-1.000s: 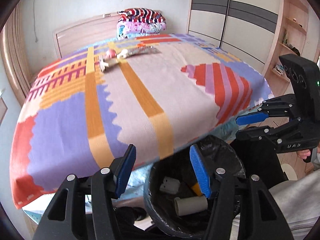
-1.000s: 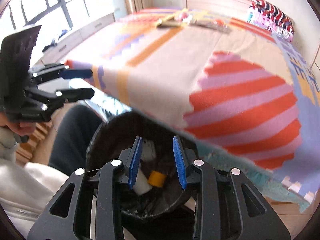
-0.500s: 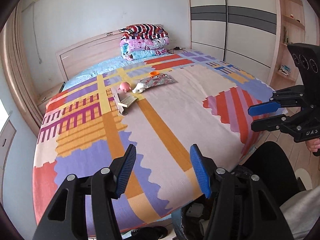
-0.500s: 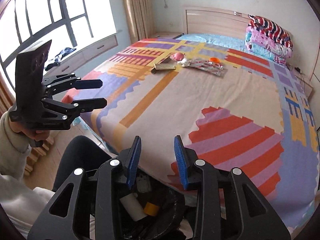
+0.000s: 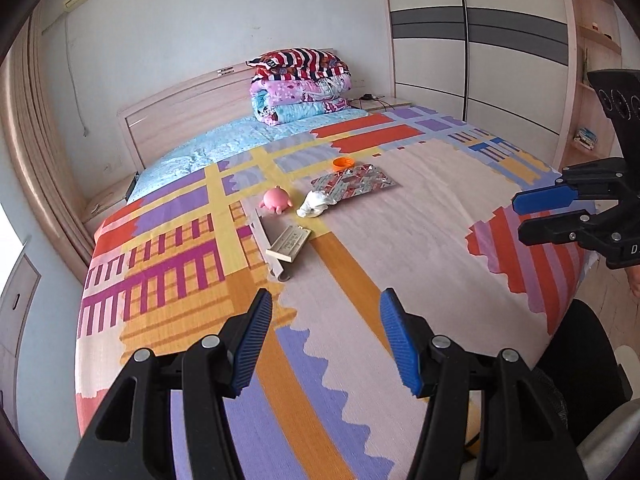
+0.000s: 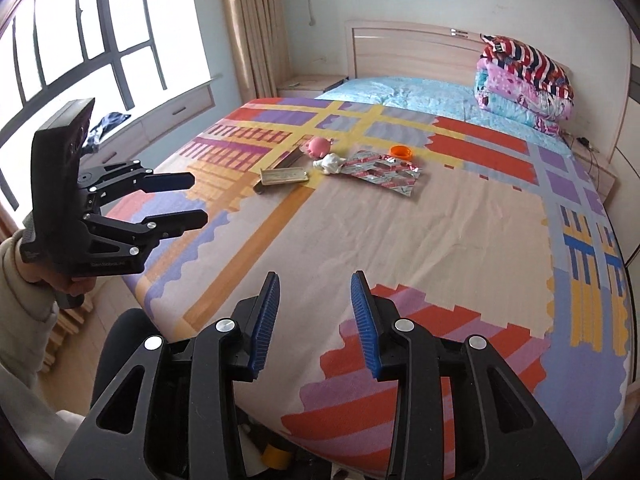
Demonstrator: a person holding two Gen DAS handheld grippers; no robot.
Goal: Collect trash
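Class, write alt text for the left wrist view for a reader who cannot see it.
The open, empty left gripper hangs over a bed with a patchwork cover. Farther up lie a silver wrapper, an orange cap, a crumpled tissue, a pink toy and a flat box. The open right gripper enters from the right.

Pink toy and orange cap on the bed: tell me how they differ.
The pink toy is a rounded, bulging figure with small stubby limbs; the orange cap is a low, flat ring, open on top. The pink toy looks bigger and lies close beside the white crumpled wad; the orange cap sits farther toward the headboard, at the foil wrapper. Both rest on the patterned bedspread, untouched by either gripper.
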